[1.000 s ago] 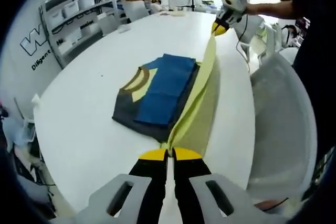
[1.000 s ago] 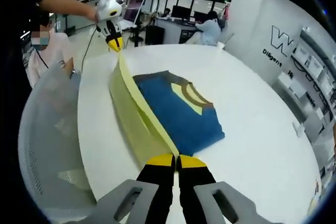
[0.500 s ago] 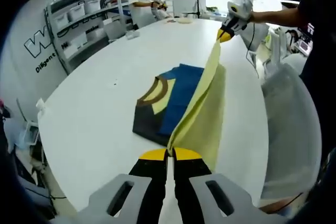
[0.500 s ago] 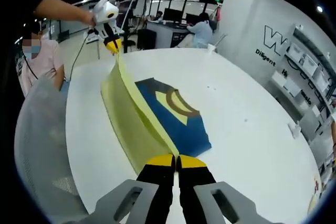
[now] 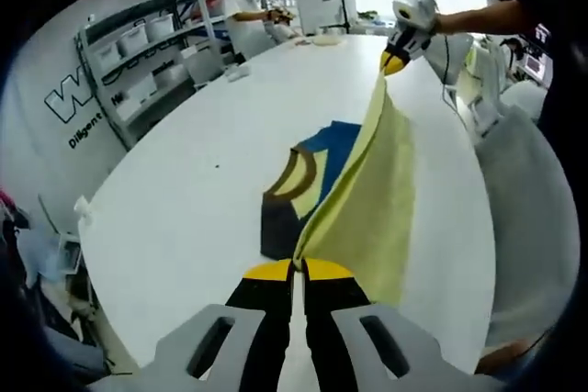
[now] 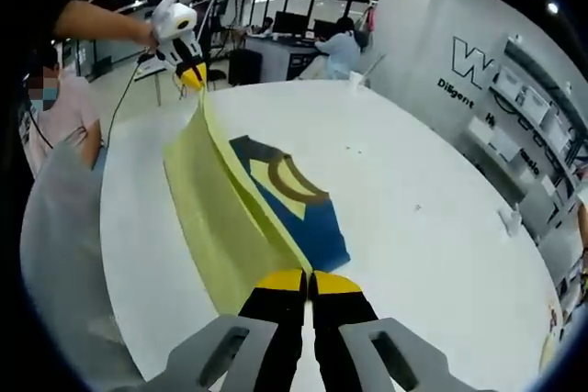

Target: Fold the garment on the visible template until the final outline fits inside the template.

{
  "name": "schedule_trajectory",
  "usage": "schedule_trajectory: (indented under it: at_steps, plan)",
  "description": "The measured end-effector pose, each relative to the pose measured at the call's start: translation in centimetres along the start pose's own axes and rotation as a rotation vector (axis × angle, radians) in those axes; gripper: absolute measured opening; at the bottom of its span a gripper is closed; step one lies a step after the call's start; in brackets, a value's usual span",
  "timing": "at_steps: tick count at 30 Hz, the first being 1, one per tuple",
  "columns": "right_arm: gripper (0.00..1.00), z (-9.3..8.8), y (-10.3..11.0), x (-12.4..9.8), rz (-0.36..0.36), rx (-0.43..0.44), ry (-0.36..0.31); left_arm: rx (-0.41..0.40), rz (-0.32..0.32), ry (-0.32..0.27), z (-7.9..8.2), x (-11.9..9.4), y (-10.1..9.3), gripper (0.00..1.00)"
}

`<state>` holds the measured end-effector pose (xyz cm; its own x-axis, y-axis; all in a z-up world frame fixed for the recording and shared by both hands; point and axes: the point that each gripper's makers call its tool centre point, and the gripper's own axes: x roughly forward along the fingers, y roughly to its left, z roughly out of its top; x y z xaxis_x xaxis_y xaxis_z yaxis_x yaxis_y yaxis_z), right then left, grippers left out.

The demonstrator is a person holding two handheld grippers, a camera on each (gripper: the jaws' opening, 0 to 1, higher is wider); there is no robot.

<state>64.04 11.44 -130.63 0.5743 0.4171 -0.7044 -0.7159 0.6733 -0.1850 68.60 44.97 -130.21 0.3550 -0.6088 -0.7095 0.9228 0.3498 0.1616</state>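
left gripper (image 5: 296, 270): clenched on one corner of the yellow panel (image 5: 372, 199).
garment (image 5: 299, 181): blue-and-grey shirt on white table (image 5: 184, 181), left of the lifted edge.
right gripper (image 6: 310, 282): clamping the opposite corner; edge taut between both.

A white round desk (image 5: 184, 181) fills the middle. Beyond it on the far left stands shelving (image 5: 147, 52) holding bins, against a wall with dark lettering (image 6: 478, 66). A mesh chair (image 5: 533, 218) sits just beside the desk's right edge.
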Motion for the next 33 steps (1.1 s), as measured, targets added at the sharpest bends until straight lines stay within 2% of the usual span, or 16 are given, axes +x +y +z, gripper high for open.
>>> schedule_trajectory:
  at_steps: [8, 19, 33]
  plan:
    - [0.0, 1.2, -0.6, 0.1, -0.02, -0.024, -0.004, 0.03, 0.033, -0.015, 0.7, -0.1, 1.6, 0.06]
    - [0.0, 3.1, -2.4, 0.7, -0.075, -0.036, -0.032, -0.015, 0.107, -0.046, 1.6, 0.0, 4.5, 0.06]
    - [0.0, 2.0, -3.6, 3.4, -0.097, -0.003, 0.009, -0.014, 0.144, -0.008, 0.6, 2.1, 5.5, 0.06]
